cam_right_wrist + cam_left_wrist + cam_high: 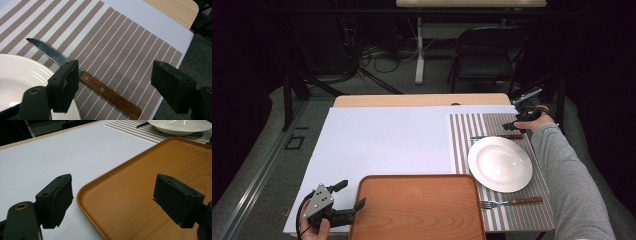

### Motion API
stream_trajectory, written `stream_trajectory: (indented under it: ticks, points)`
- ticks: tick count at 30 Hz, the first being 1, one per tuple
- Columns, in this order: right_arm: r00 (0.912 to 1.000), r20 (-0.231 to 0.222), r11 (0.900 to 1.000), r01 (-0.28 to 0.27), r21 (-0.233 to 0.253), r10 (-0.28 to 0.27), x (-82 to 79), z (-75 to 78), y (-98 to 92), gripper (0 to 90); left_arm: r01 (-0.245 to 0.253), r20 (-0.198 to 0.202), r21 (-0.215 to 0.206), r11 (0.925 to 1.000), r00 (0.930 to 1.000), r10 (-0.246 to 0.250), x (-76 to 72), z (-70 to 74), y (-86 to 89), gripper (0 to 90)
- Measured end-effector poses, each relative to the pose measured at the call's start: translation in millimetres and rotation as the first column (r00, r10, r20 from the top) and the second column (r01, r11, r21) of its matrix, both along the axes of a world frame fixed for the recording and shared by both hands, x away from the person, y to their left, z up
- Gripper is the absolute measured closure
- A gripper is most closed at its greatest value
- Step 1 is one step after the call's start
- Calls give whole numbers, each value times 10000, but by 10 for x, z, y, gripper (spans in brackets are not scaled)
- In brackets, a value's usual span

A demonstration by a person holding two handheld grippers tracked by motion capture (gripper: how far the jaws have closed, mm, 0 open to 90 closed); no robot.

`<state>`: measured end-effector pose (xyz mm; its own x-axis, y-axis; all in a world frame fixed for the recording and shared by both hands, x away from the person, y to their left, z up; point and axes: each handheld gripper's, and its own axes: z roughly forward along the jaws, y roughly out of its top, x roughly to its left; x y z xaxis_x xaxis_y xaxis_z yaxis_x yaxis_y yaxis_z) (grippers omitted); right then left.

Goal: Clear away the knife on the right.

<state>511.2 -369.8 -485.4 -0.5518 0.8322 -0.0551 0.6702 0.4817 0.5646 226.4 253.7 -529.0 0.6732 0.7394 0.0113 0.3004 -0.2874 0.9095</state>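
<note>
A wood-handled knife [497, 136] [110, 96] lies on the striped placemat [462, 135] [112, 45] just beyond the white plate [500, 163] [15, 75]. My right gripper [515, 125] [117, 77] hovers open over the knife's handle, jaws on either side of it and not touching it. A fork [511, 202] rests on the placemat at the plate's near side. The brown wooden tray [417, 207] [140, 182] sits empty at the front. My left gripper [352, 194] [115, 192] is open at the tray's far-left corner, one jaw over the tray and one over the white board.
A white board [387, 140] covers most of the table. The table's right edge drops off close to the knife handle. A black folding chair [487, 55] and a second table's leg [419, 50] stand beyond, with cables on the floor.
</note>
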Motion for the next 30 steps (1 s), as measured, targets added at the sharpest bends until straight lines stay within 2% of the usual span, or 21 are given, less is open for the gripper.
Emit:
stream_trajectory:
  ticks: [4, 8, 11, 12, 14, 15, 16, 20, 21, 22, 23, 24, 25, 26, 27, 28, 29, 30]
  points:
    - [9999, -88, 9998, -71, -162, 70, 12, -15, 8, 241, 15, -16, 7, 10000, 10000, -15, 3, -2, 0, 159]
    - [9998, 19, 9993, -191, -324, 192, 25, -23, 13, 253, 31, -30, 36, 10000, 10000, -31, 5, -3, -2, 159]
    - [9982, -16, 9964, -595, -596, 595, 27, -27, 31, 284, 30, -40, 50, 10000, 10000, -30, 6, -3, 0, 159]
    - [9964, -59, 9937, -848, -733, 846, 26, -29, 39, 323, 25, -42, 48, 10000, 10000, -25, 8, -4, 0, 160]
    - [9882, -40, 9812, -1528, -1183, 1534, 15, -24, 53, 338, -31, -49, 82, 10000, 10000, 32, 8, -4, 1, 159]
    - [9826, 170, 9741, -1811, -1354, 1850, 14, -33, 61, 338, -30, -50, 85, 10000, 10000, 30, 8, -4, 1, 159]
    - [9777, 65, 9640, -2058, -1687, 2098, 6, -21, 64, 333, -27, -48, 83, 10000, 10000, 27, 8, -4, 0, 159]
    - [9532, 204, 9286, -2889, -2327, 3017, -19, -26, 63, 323, -5, -52, 66, 10000, 10000, 5, 10, -6, -2, 160]
    - [9474, 117, 9151, -3058, -2628, 3199, -27, -17, 61, 324, 19, -64, 71, 10000, 10000, -19, 11, -6, -1, 160]
    - [9378, 64, 8964, -3297, -2964, 3471, -44, -19, 63, 324, 1, -52, 71, 10000, 10000, 0, 11, -6, -3, 159]
    - [9378, 64, 8964, -3297, -2964, 3471, -44, -19, 63, 324, 28, -68, 74, 10000, 10000, -28, 11, -5, -2, 159]
    - [9354, 11, 8889, -3357, -3116, 3537, -59, -19, 69, 324, 31, -60, 82, 10000, 10000, -31, 11, -5, -2, 159]
    - [9158, -134, 8539, -3796, -3560, 4015, -68, -6, 76, 324, 27, -69, 69, 10000, 10000, -27, 10, -5, -3, 159]
    - [9158, -134, 8539, -3796, -3560, 4015, -68, -6, 76, 324, 29, -70, 66, 10000, 10000, -28, 10, -5, -4, 159]
    - [9118, -238, 8449, -3894, -3669, 4099, -85, -8, 84, 325, 25, -70, 74, 10000, 10000, -24, 11, -5, -3, 159]
    - [8856, -485, 8003, -4397, -4076, 4619, -87, -5, 97, 326, 23, -68, 76, 10000, 10000, -22, 12, -5, -2, 160]
    - [8856, -485, 8003, -4397, -4076, 4619, -87, -5, 97, 326, 15, -67, 74, 10000, 10000, -15, 12, -5, -1, 160]
    - [8824, -617, 7913, -4474, -4167, 4664, -106, -14, 107, 330, -7, -44, 76, 10000, 10000, 8, 12, -6, -1, 160]
